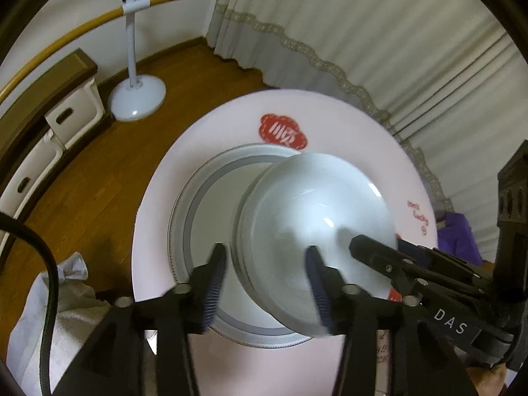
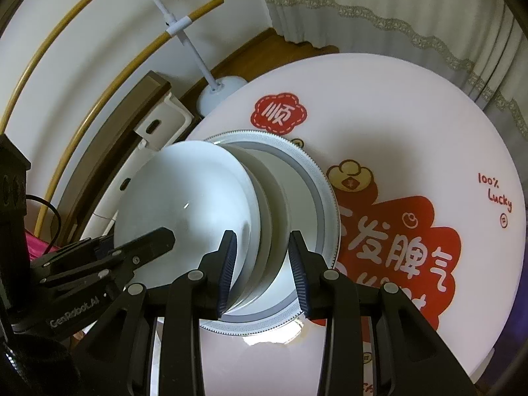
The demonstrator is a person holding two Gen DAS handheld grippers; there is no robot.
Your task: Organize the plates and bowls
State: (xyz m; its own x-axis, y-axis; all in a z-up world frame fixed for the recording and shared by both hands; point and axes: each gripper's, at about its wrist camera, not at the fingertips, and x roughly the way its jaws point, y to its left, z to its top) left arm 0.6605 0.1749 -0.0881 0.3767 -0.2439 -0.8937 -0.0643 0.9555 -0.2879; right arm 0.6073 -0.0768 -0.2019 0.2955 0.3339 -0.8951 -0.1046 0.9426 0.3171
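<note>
A white bowl (image 1: 316,211) (image 2: 184,204) rests in a grey-rimmed plate (image 1: 198,198) (image 2: 323,191) on the round white table (image 1: 330,122) (image 2: 412,125) with red prints. My left gripper (image 1: 265,285) (image 2: 132,244) straddles the bowl's near-left rim, one finger inside and one outside, with a gap to the wall: open. My right gripper (image 2: 264,264) (image 1: 376,247) straddles the opposite rim. Its left pad lies against the inside and its right pad stands clear of the outside, so it is open. The bowl looks blurred in the left wrist view.
The table edge lies close beyond the plate. On the wooden floor stand a white lamp base (image 1: 137,99) and white drawer boxes (image 1: 72,112). A white cloth bundle (image 1: 66,297) and a black cable (image 1: 49,257) are at the left. Curtains (image 1: 363,33) hang behind.
</note>
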